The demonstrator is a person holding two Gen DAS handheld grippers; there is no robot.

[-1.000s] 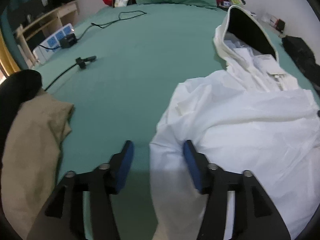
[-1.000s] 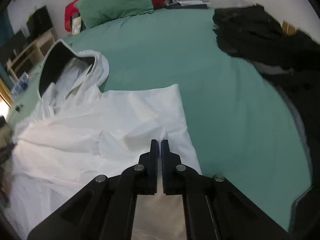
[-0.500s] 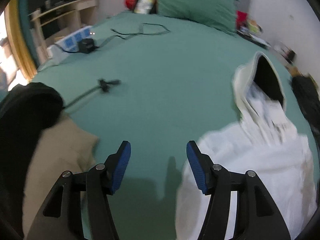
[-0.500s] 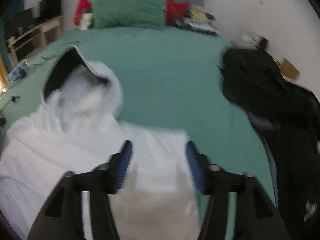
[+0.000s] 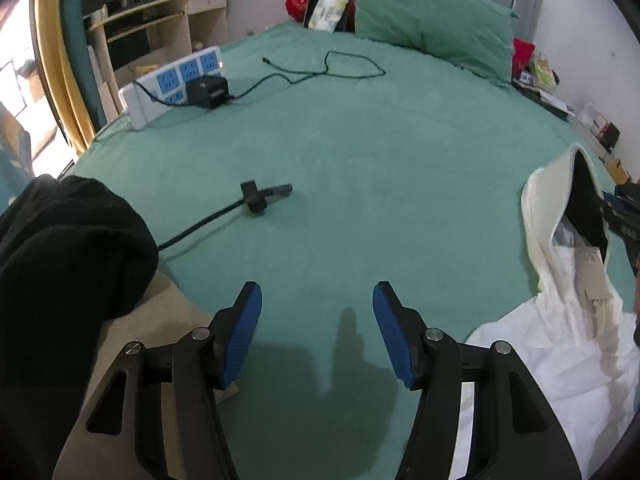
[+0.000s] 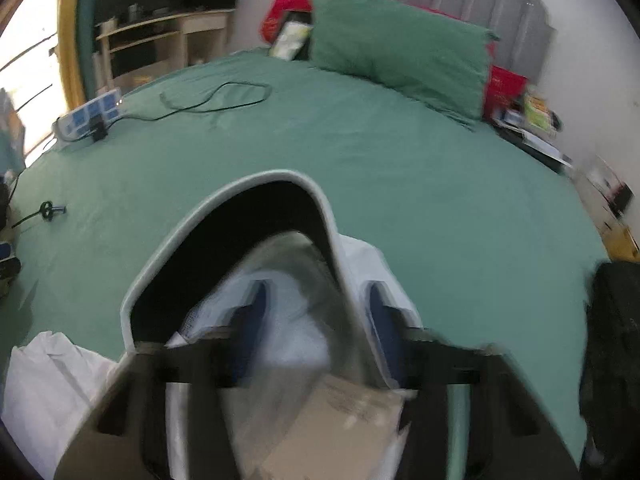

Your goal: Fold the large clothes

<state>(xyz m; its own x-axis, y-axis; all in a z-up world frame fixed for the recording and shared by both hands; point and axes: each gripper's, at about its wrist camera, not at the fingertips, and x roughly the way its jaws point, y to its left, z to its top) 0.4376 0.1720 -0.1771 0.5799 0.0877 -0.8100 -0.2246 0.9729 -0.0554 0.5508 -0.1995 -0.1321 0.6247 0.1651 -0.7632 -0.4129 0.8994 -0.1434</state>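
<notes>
A white hooded garment (image 5: 560,344) lies on the green bed sheet (image 5: 360,160), its dark-lined hood (image 5: 580,208) standing up at the right of the left wrist view. My left gripper (image 5: 316,332) is open over bare sheet, left of the garment, with nothing between its blue pads (image 5: 244,328). In the blurred right wrist view my right gripper (image 6: 320,320) hangs over the hood (image 6: 224,216). Its jaws stand apart and are closing, with the hood's right rim and the crumpled inside between them. A cardboard tag (image 6: 336,412) lies inside the neck.
A black garment (image 5: 60,264) and a tan cloth (image 5: 160,320) lie at the bed's left edge. A cable with a clip (image 5: 260,196), a power strip (image 5: 172,80) and a green pillow (image 5: 432,20) lie farther back. Black clothes (image 6: 612,340) sit at the right edge.
My left gripper moved left, off the white garment onto bare sheet. My right gripper went from shut on the garment's body to jaws apart, and travelled up to the hood.
</notes>
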